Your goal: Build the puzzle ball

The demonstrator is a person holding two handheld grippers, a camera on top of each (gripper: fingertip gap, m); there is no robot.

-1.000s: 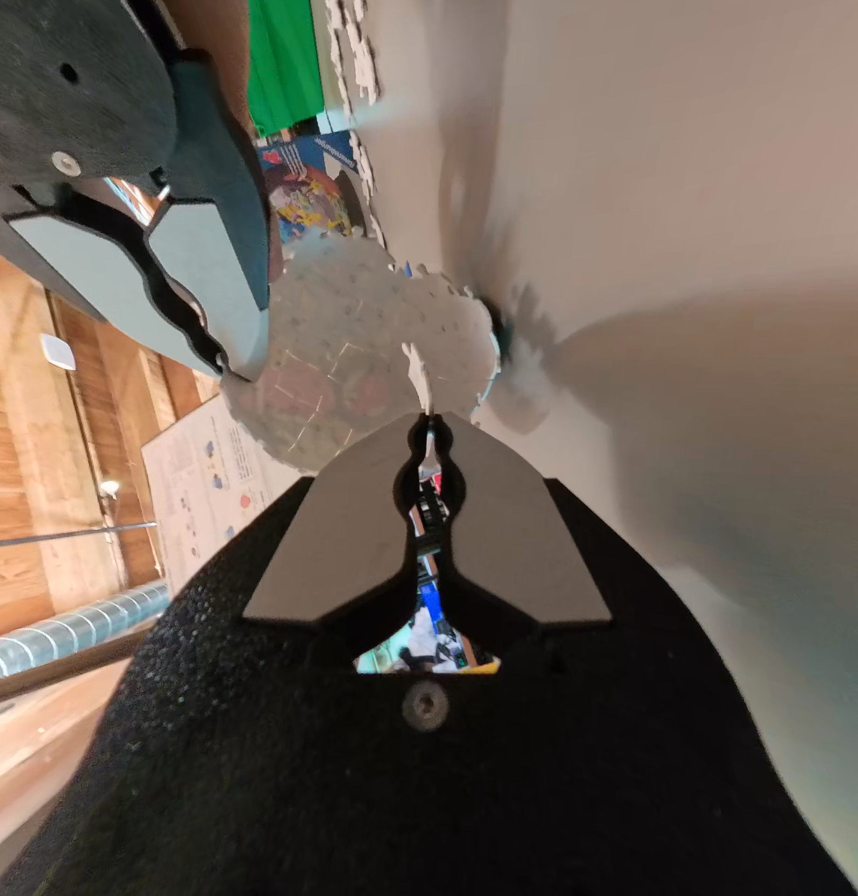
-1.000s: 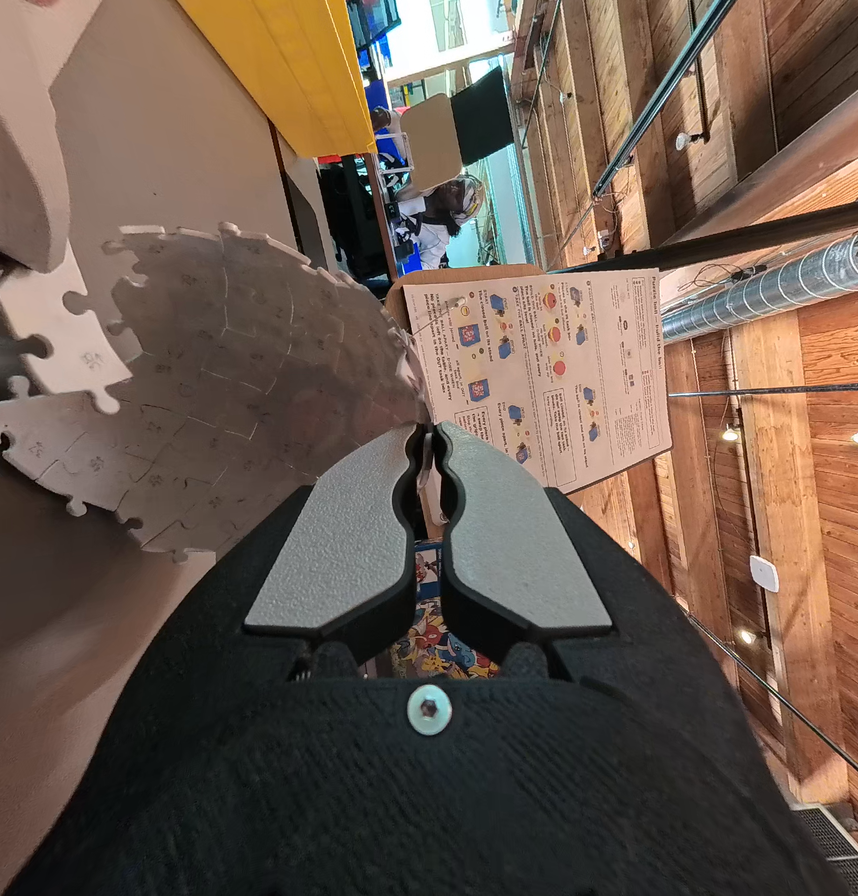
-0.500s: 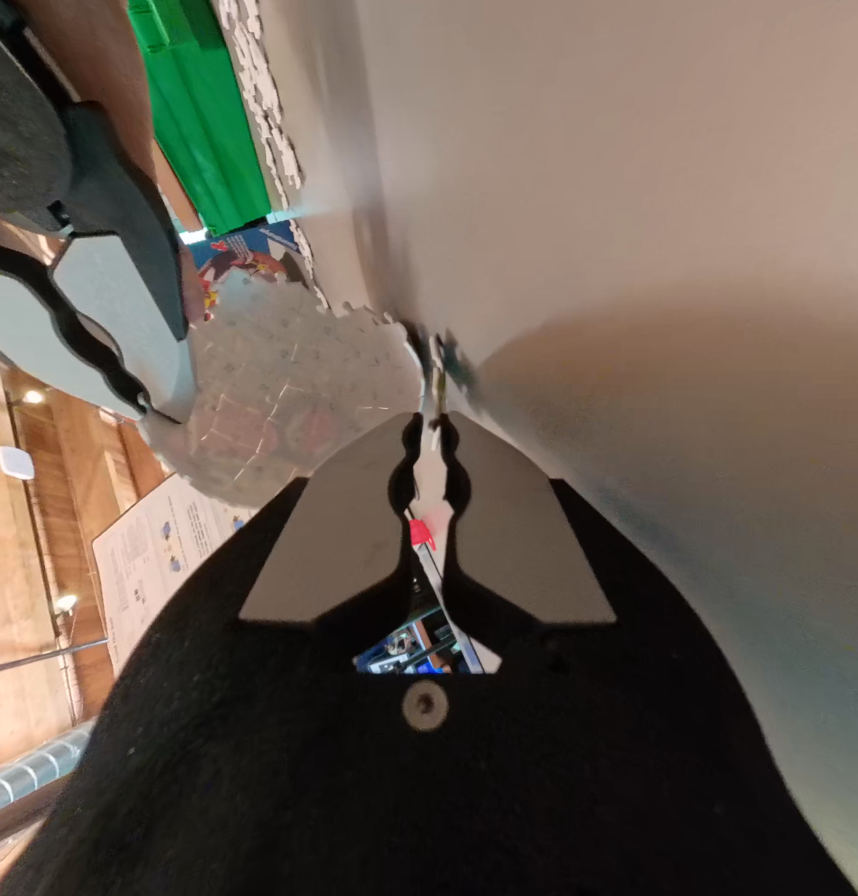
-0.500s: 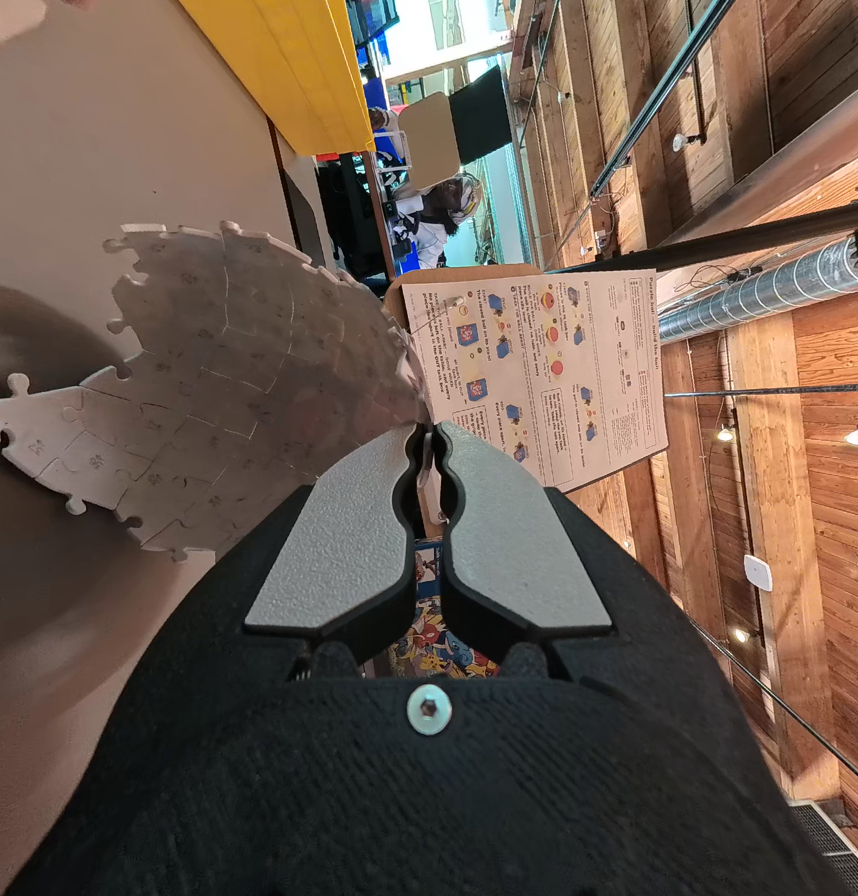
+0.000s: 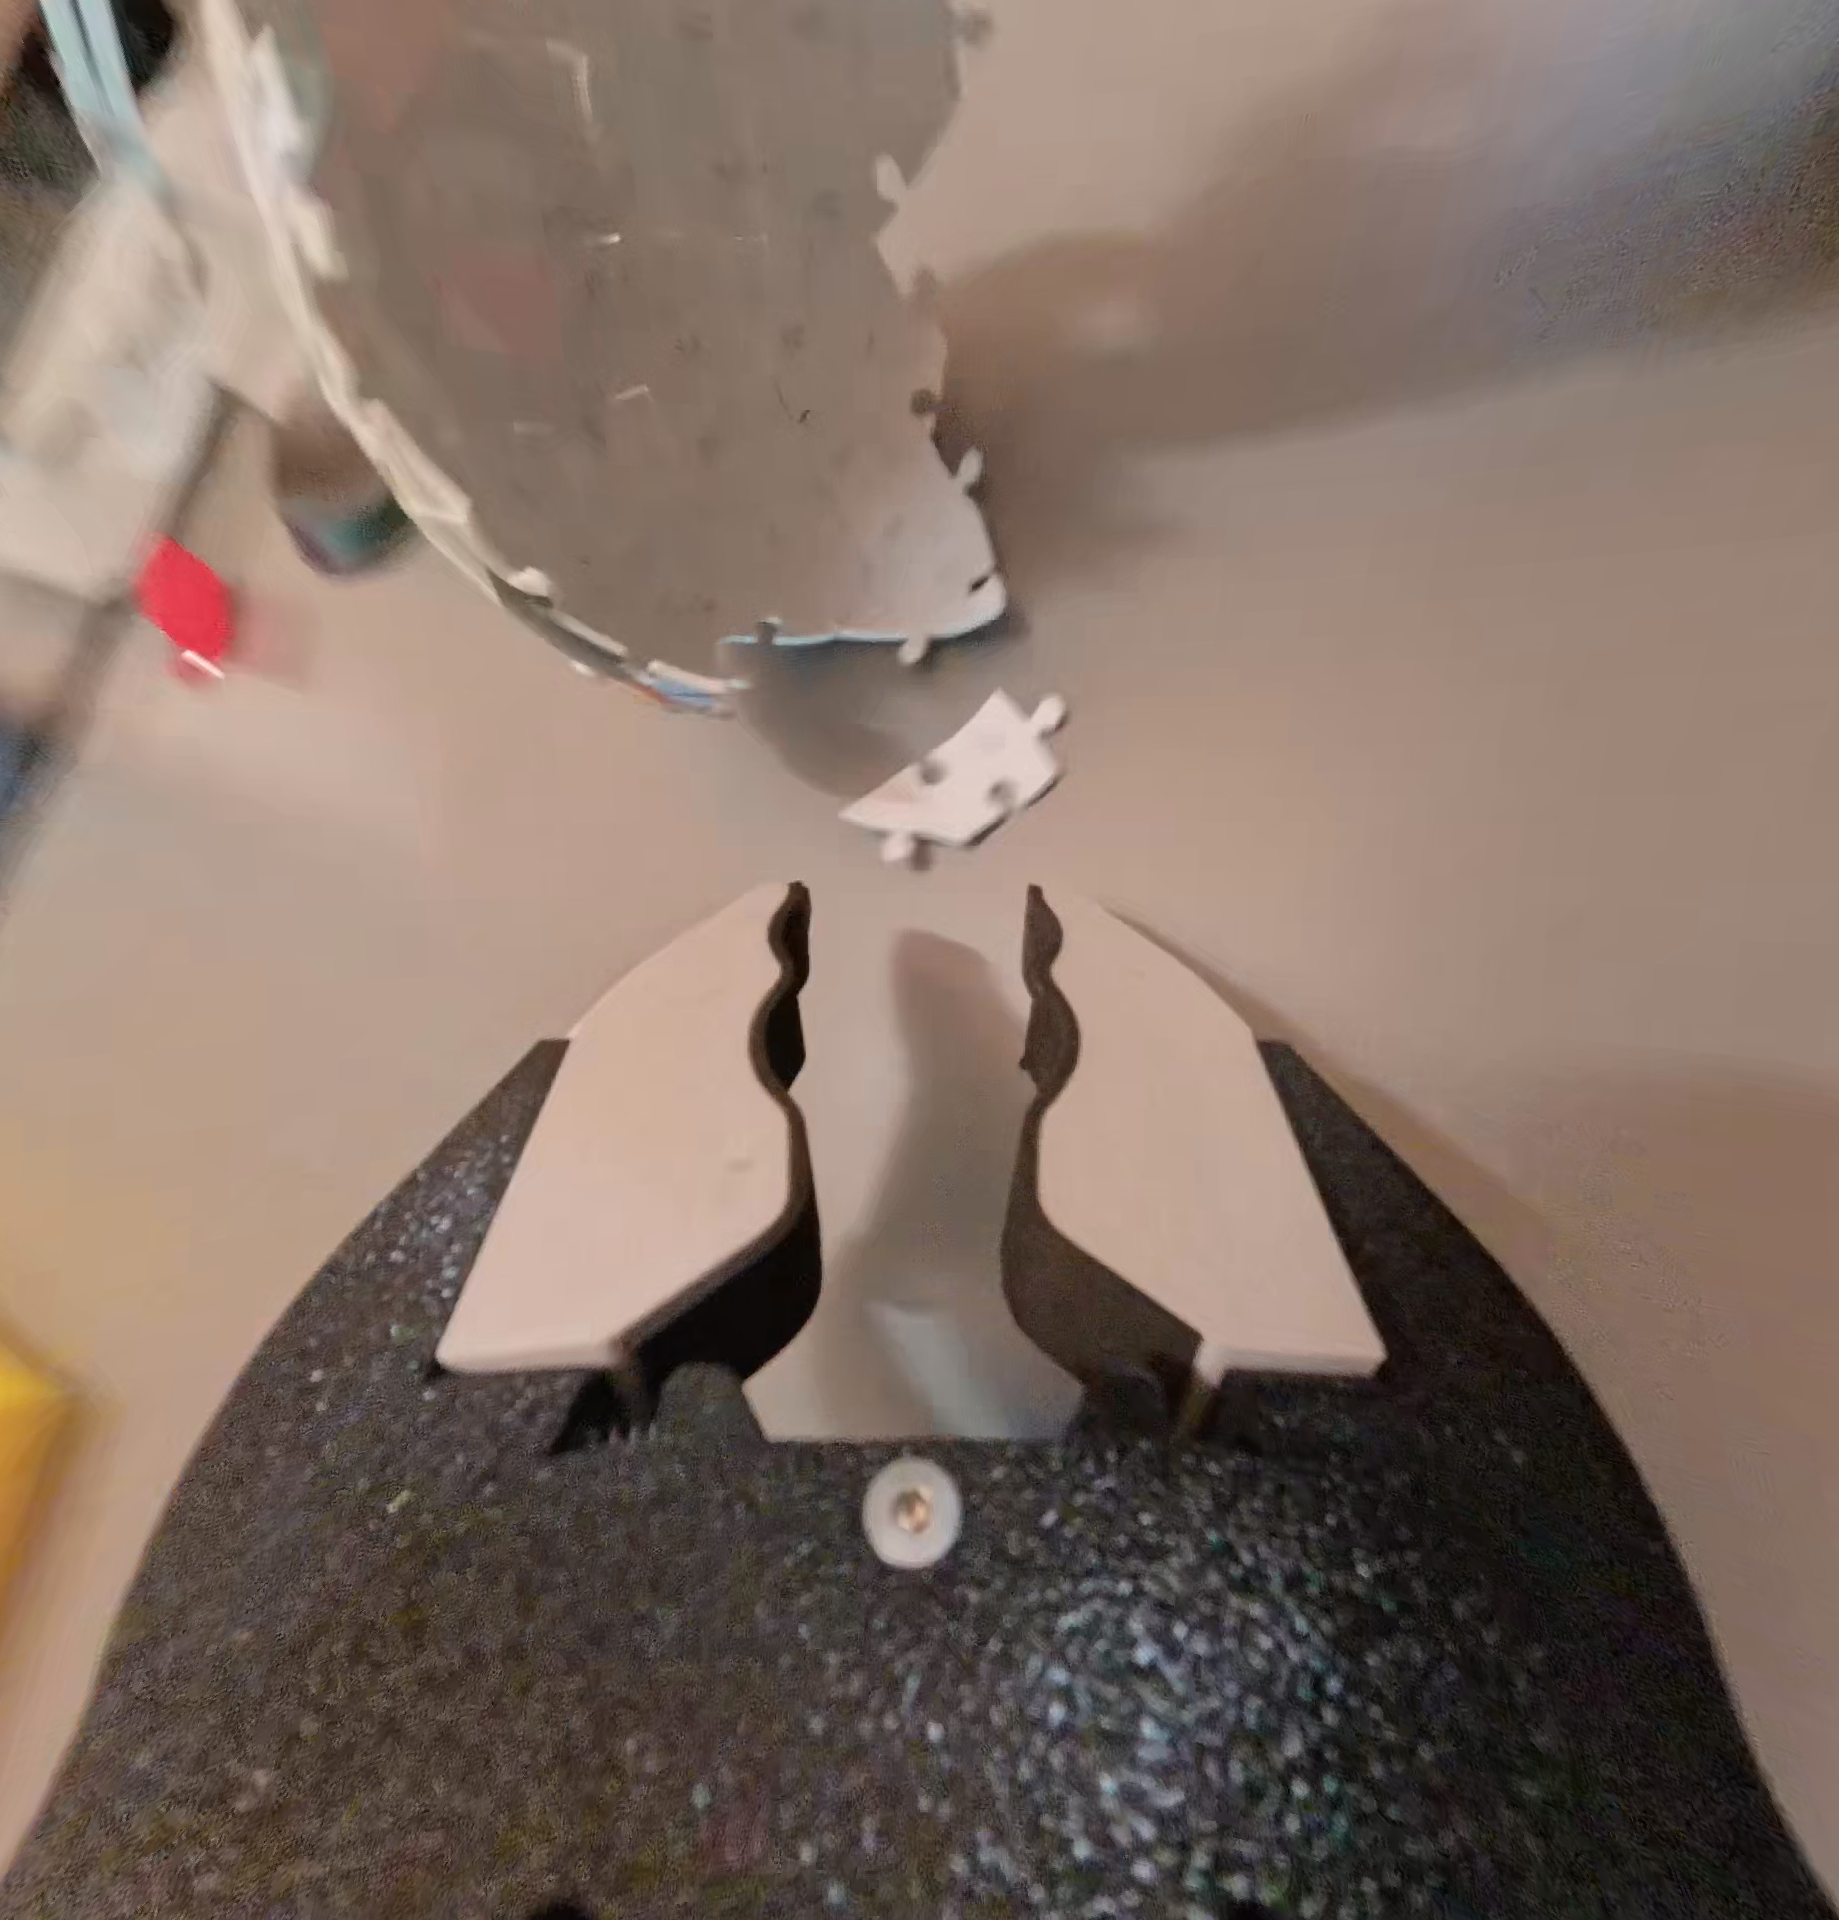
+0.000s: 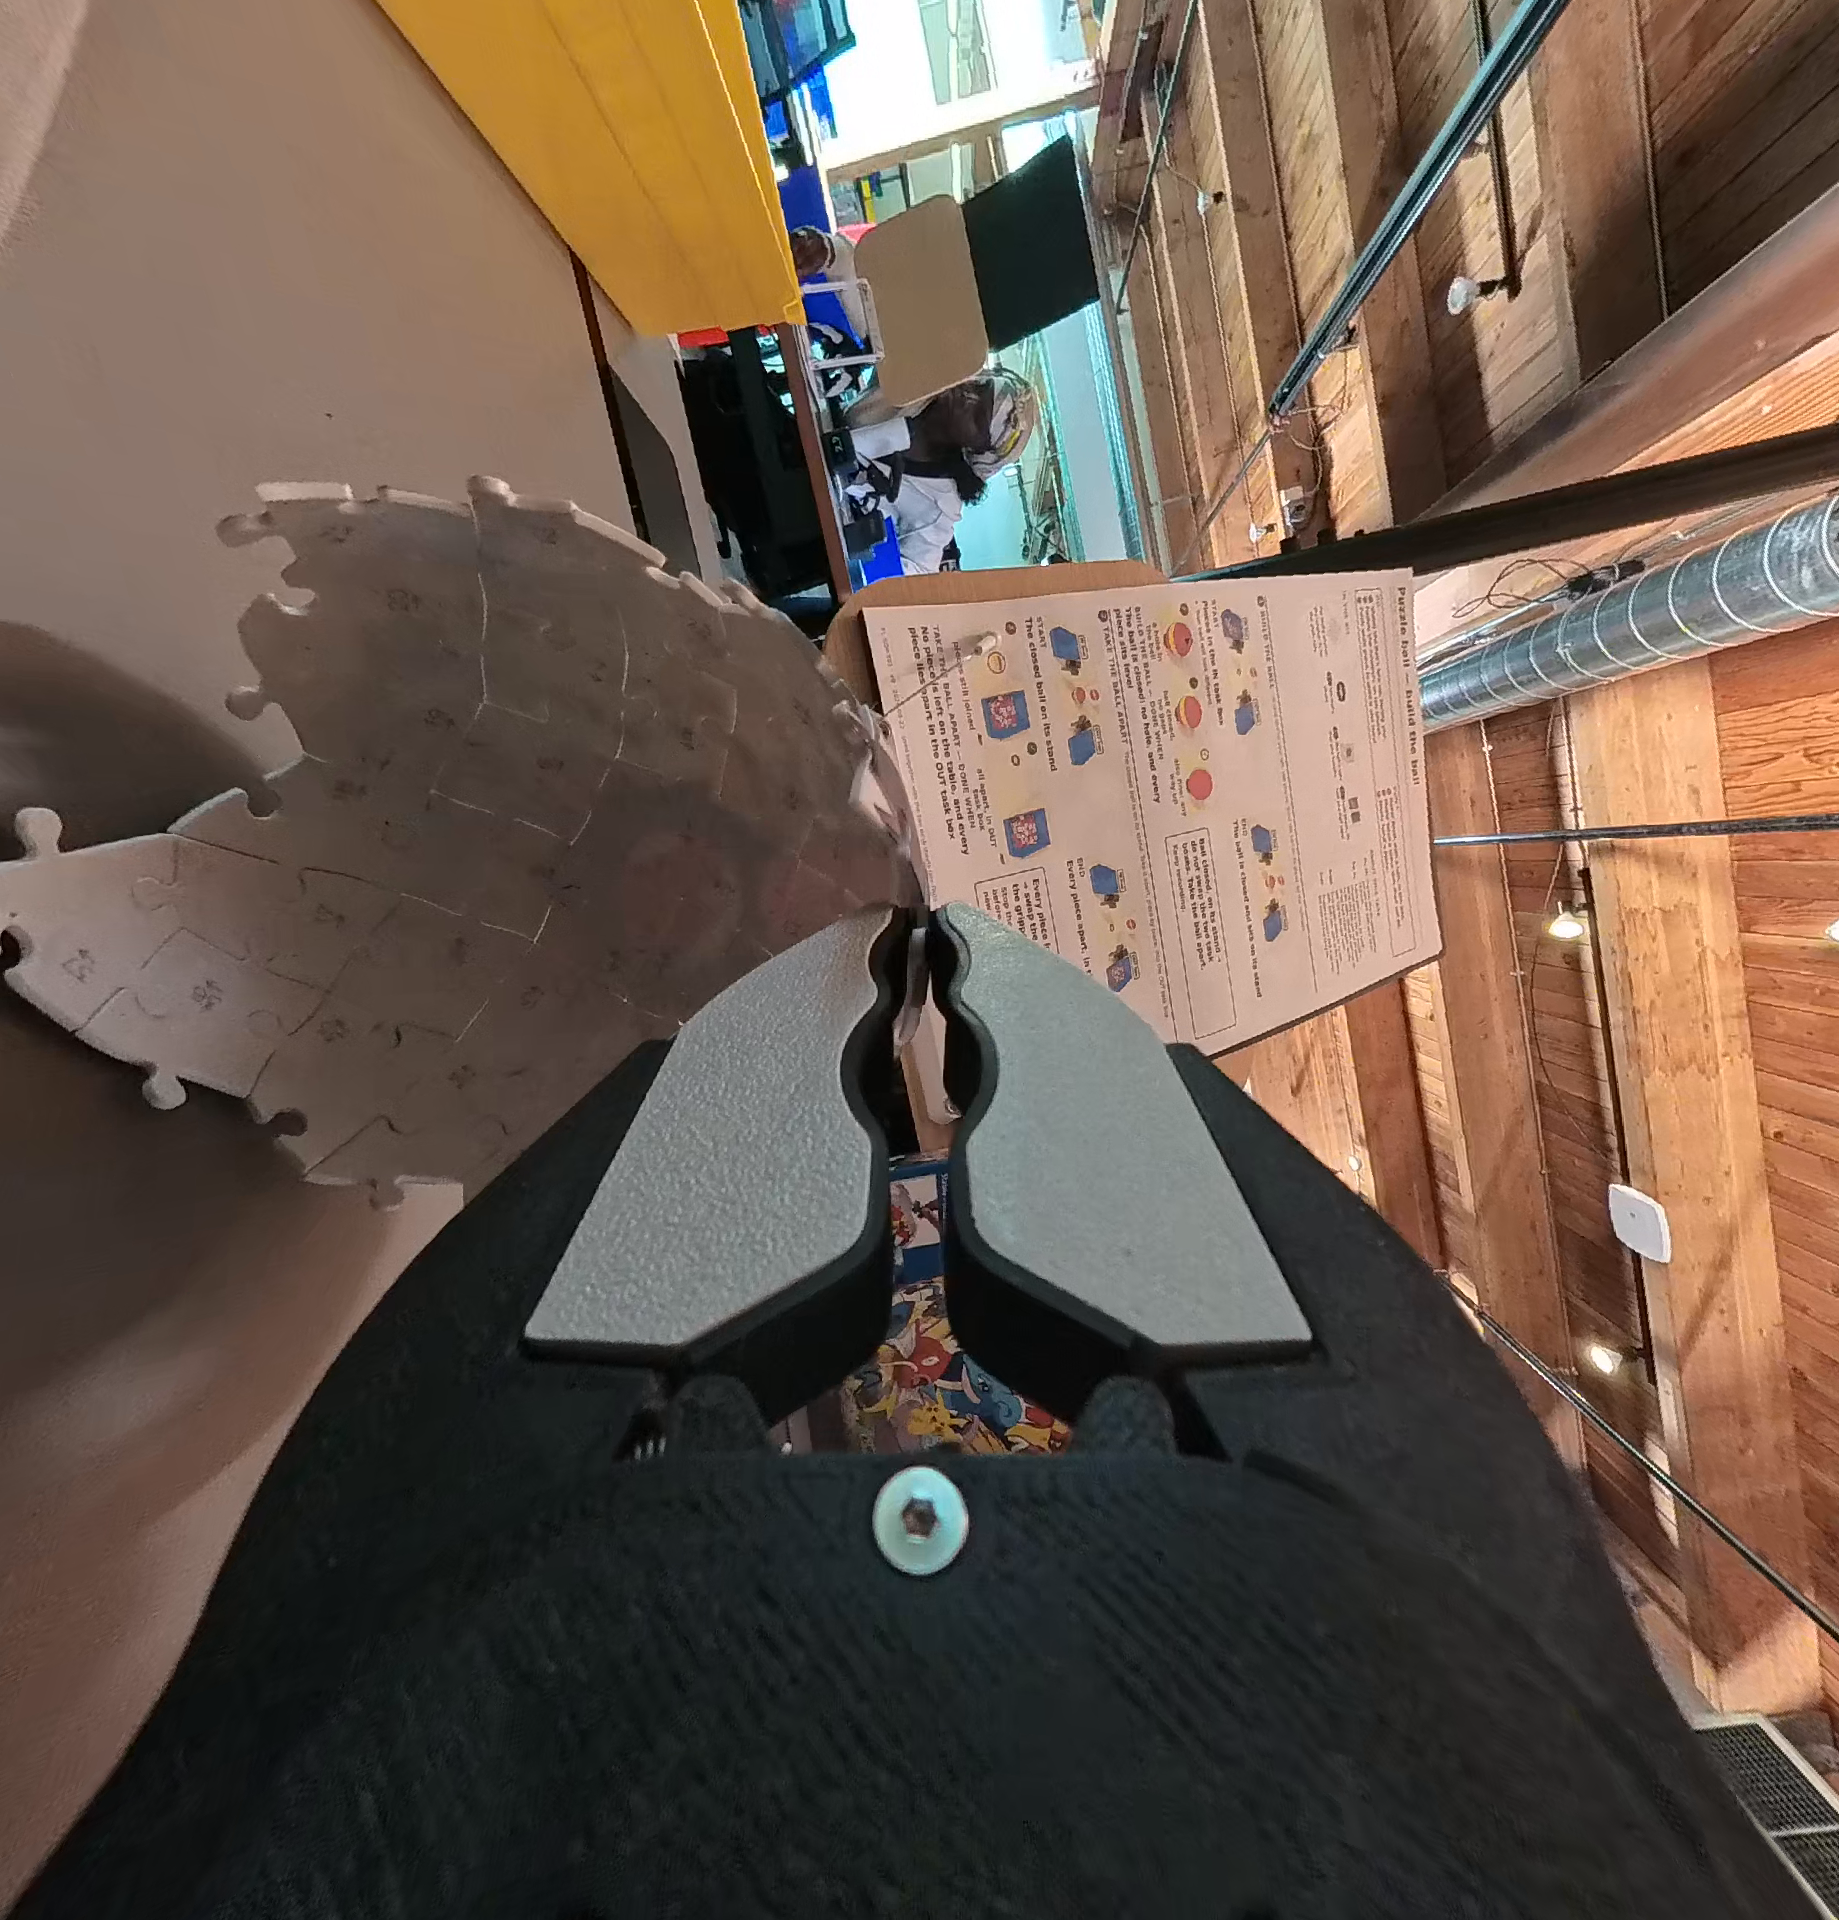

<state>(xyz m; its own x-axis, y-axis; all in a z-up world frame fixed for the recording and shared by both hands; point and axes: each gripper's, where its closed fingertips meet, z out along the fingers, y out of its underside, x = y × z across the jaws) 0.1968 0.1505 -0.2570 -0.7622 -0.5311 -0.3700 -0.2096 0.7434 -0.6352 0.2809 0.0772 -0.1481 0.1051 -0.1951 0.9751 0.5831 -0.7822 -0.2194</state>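
The partly built puzzle ball (image 6: 499,862), a curved grey shell of joined pieces, hangs over the beige table (image 6: 219,343). My right gripper (image 6: 920,920) is shut on its rim, pads pressed on the thin edge. In the left wrist view the shell (image 5: 666,343) fills the upper middle, blurred. My left gripper (image 5: 915,904) is open with nothing between the pads. A single white puzzle piece (image 5: 962,790) lies loose just beyond its fingertips, below the shell's lower edge, apart from both pads.
An instruction sheet on a board (image 6: 1185,800) stands behind the shell. A yellow bin (image 6: 624,145) sits on the table's far side; it also shows in the left wrist view (image 5: 1,1455). A red object (image 5: 182,608) lies left. A person (image 6: 946,436) sits in the background. Some 15 centimetres of space lies between my two pairs of fingers. Between my right fingertips and the shell (image 5: 666,343) there is roughly 9 centimetres.
My left gripper was shut on a puzzle piece held near the shell; it swung to face the table and opened, and the piece left its grasp. My right gripper kept its hold.
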